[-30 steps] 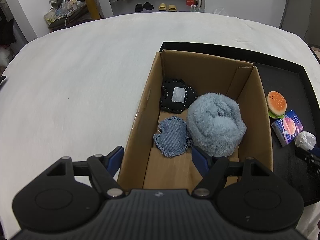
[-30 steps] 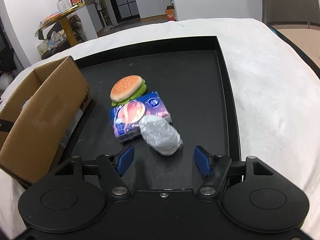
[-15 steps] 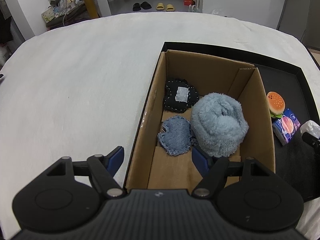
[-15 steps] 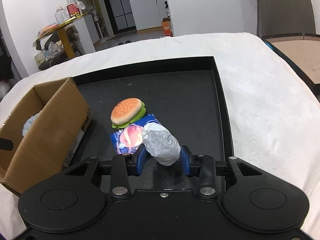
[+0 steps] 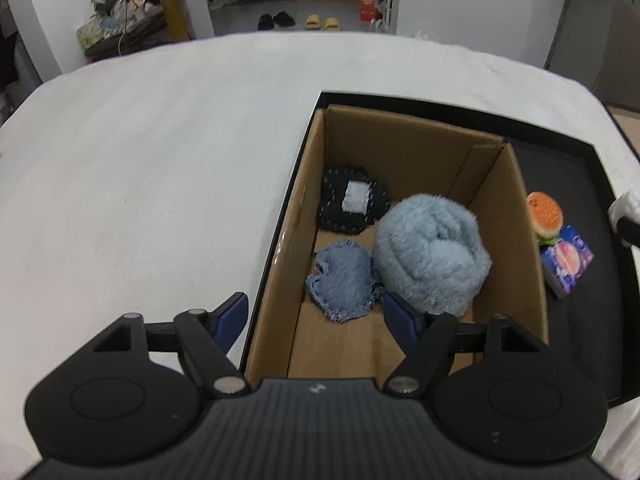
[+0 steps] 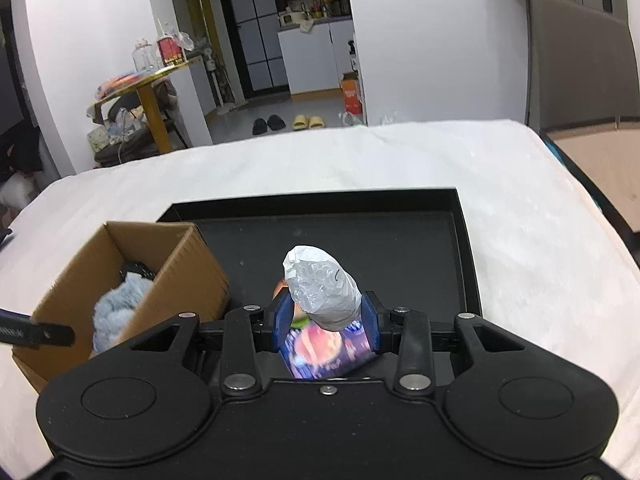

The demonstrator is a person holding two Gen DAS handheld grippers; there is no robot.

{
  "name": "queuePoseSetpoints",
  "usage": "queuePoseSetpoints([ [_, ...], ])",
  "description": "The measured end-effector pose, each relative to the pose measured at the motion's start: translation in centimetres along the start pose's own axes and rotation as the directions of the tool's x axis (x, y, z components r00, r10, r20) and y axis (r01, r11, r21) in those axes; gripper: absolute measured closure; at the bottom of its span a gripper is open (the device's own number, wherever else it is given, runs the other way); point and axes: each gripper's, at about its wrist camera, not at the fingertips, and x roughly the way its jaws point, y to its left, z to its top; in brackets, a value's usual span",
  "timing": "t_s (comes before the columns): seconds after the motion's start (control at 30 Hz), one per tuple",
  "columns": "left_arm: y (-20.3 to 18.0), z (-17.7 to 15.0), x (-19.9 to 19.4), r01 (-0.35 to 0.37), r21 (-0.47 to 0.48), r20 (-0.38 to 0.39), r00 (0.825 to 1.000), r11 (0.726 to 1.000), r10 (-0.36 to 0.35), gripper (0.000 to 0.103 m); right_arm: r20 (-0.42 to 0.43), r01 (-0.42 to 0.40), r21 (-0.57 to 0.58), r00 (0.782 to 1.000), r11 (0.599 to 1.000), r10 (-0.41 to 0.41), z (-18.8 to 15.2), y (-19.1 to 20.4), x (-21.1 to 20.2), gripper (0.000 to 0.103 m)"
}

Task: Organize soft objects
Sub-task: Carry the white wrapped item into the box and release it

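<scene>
My right gripper (image 6: 326,322) is shut on a crumpled white-grey plastic-wrapped bundle (image 6: 322,286) and holds it up above the black tray (image 6: 466,248). Below it lie a blue tissue pack (image 6: 324,354) and a burger toy, mostly hidden. My left gripper (image 5: 316,314) is open and empty over the near end of the cardboard box (image 5: 506,216). The box holds a fluffy light-blue roll (image 5: 430,254), a denim patch (image 5: 342,280) and a black patch (image 5: 354,206). The left wrist view also shows the burger toy (image 5: 544,212) and tissue pack (image 5: 566,258) on the tray.
The tray (image 5: 600,168) and box (image 6: 160,276) sit on a white cloth-covered table (image 5: 140,160). A second table edge (image 6: 592,160) stands to the right. A yellow-legged side table (image 6: 152,92) with clutter is behind.
My right gripper closed on the plastic bundle and lifted it off the tray. My left gripper stayed open over the box, shifting only slightly.
</scene>
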Motion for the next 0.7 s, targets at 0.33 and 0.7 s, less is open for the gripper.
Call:
queuePoseSetpoints([
  [0.33, -0.6, 0.4, -0.4, 0.007, 0.009, 0.028, 1.0, 1.0, -0.007, 0.03, 0.006, -0.038, -0.032, 0.999, 0.999, 0.038, 0.6, 2.9, 0.1, 0.067],
  [0.7, 0.3, 0.5, -0.6, 0.011, -0.002, 0.054, 0.998, 1.0, -0.011, 0.037, 0.016, -0.075, -0.06, 0.997, 0.995, 0.076, 2.1, 5.4, 0.3, 0.067],
])
